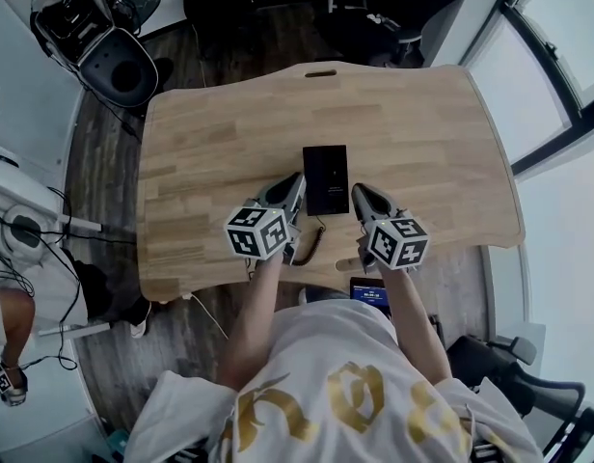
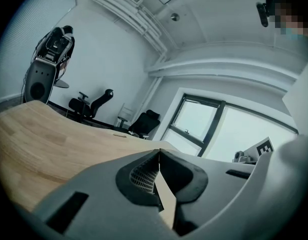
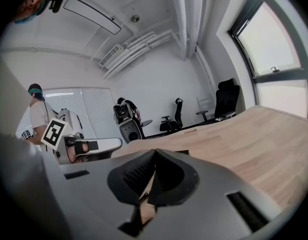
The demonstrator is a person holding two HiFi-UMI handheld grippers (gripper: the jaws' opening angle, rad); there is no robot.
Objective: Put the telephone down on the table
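A black telephone (image 1: pixel 326 179) lies flat on the wooden table (image 1: pixel 210 143), near the front middle. My left gripper (image 1: pixel 296 182) is just left of it and my right gripper (image 1: pixel 360 193) just right of it, both pointing away from me. Each one's jaws are pressed together with nothing between them. In the left gripper view the shut left gripper (image 2: pixel 158 155) points over bare tabletop (image 2: pixel 39 139). The right gripper view shows the shut right gripper (image 3: pixel 154 154), and the left gripper (image 3: pixel 81 146) beside it.
A dark coiled cable (image 1: pixel 312 243) lies on the table between my grippers, near the front edge. A small lit screen (image 1: pixel 370 293) shows just below that edge. Office chairs (image 1: pixel 220 3) stand beyond the far side, and windows (image 1: pixel 557 56) run along the right.
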